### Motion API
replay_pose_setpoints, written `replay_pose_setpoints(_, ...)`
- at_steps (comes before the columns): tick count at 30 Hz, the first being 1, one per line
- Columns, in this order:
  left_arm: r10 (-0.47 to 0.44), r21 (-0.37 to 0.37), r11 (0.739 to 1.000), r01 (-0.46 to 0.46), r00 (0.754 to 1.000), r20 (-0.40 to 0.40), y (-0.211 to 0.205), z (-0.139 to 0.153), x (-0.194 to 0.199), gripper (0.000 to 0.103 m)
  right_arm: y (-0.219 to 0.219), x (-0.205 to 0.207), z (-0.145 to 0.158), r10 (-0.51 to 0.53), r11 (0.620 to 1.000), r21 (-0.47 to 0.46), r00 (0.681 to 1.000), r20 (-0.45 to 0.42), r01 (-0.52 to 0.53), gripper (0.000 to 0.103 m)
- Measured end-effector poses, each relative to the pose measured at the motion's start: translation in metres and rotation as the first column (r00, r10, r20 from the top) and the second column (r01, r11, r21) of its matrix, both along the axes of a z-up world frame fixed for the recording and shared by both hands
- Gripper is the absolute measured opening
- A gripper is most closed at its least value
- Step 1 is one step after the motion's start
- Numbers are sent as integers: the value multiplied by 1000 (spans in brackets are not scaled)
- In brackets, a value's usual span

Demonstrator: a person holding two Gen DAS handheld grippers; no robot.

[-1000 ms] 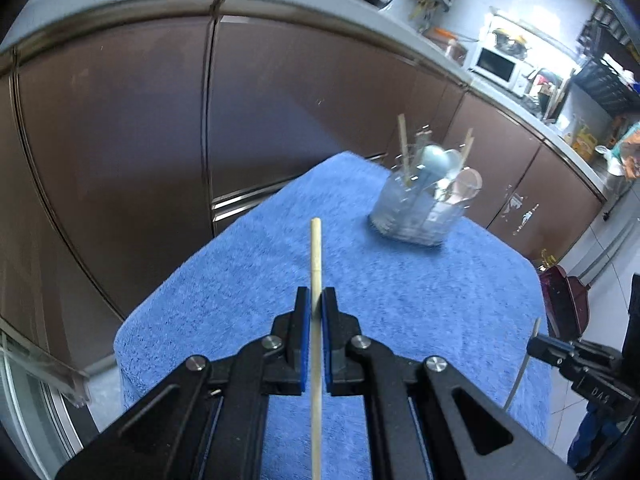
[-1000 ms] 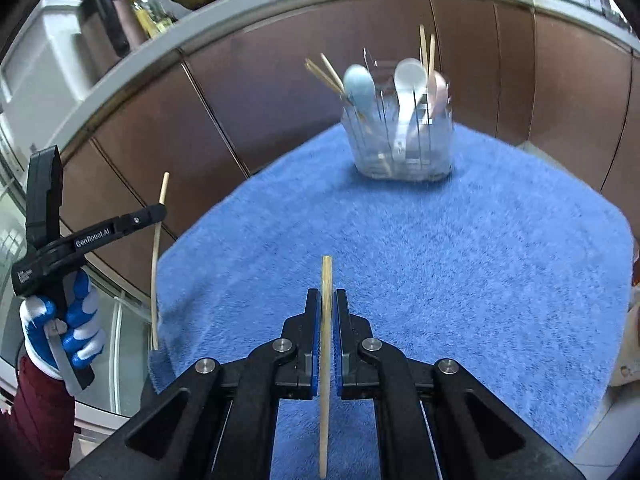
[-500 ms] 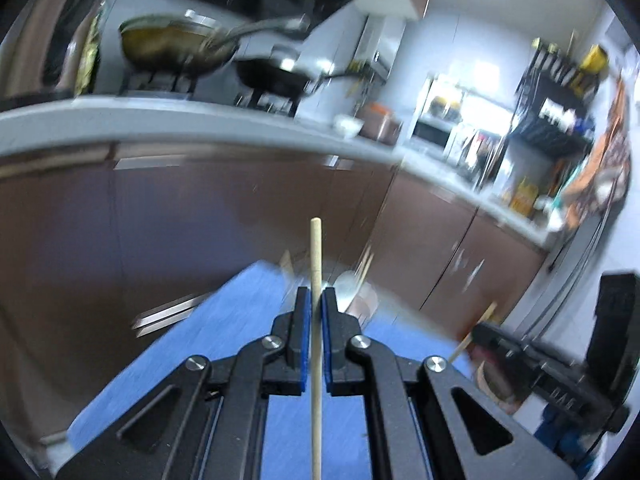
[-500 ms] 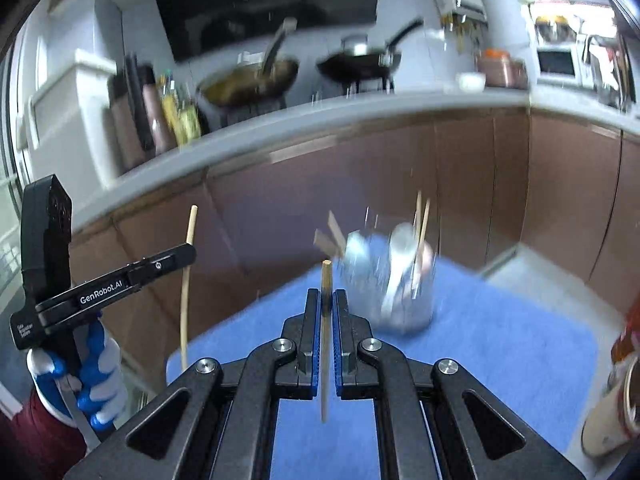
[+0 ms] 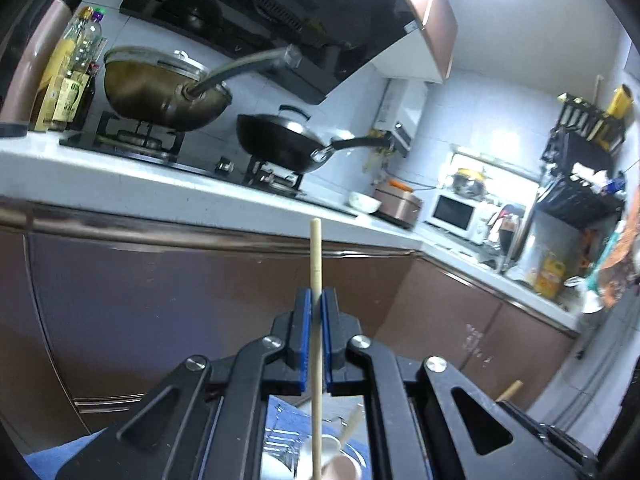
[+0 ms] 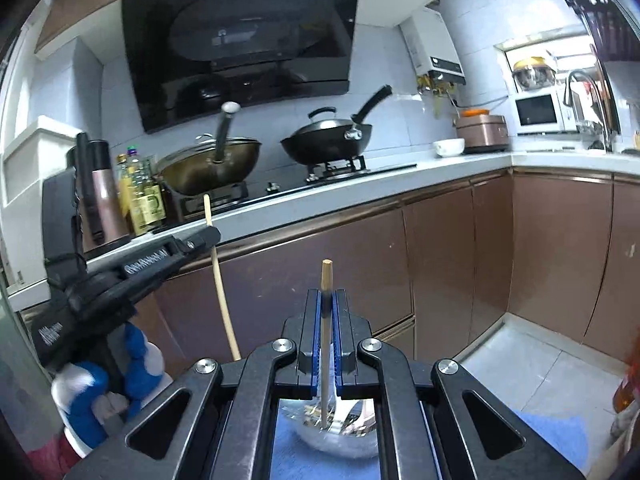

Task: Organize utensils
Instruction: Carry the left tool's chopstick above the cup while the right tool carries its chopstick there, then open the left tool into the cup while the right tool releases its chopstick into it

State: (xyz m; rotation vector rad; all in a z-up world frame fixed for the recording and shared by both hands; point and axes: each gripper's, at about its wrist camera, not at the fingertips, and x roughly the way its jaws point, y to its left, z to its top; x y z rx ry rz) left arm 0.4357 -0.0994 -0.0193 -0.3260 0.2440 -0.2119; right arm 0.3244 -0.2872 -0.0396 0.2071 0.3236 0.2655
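Observation:
My left gripper (image 5: pixel 315 300) is shut on a wooden chopstick (image 5: pixel 316 256) that stands upright; its lower end hangs over the clear utensil holder (image 5: pixel 320 456) seen between the arms. My right gripper (image 6: pixel 327 300) is shut on a second wooden chopstick (image 6: pixel 326 276), upright, its lower end reaching into the clear holder (image 6: pixel 336 432) of spoons and sticks on the blue towel (image 6: pixel 552 432). The left gripper (image 6: pixel 208 236) with its chopstick (image 6: pixel 222 292) shows at the left of the right wrist view. Both grippers are tilted up, level with the cabinets.
Brown cabinets (image 6: pixel 440 260) and a white counter (image 6: pixel 360 188) stand behind the table. On the stove sit a brass wok (image 6: pixel 208 168) and a black wok (image 6: pixel 328 144). Bottles (image 6: pixel 140 196), a rice cooker (image 6: pixel 480 132) and a microwave (image 6: pixel 536 114) line the counter.
Both grippers have moved forward over the holder and pitched upward, so the views swung from the towel to the counter and stove. Each still grips its chopstick.

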Motion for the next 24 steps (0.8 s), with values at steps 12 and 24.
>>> replay_pose_setpoints(12, 70, 70, 995, -68, 997, -40, -22, -71, 41, 5, 10, 26, -42, -6, 998, -58, 1000, -16, 5, 5)
replay_pose_setpoints(24, 72, 55, 996, -70, 997, -35, -12, -70, 36, 5, 4, 6, 6, 4, 1000, -19, 995, 103, -2, 5)
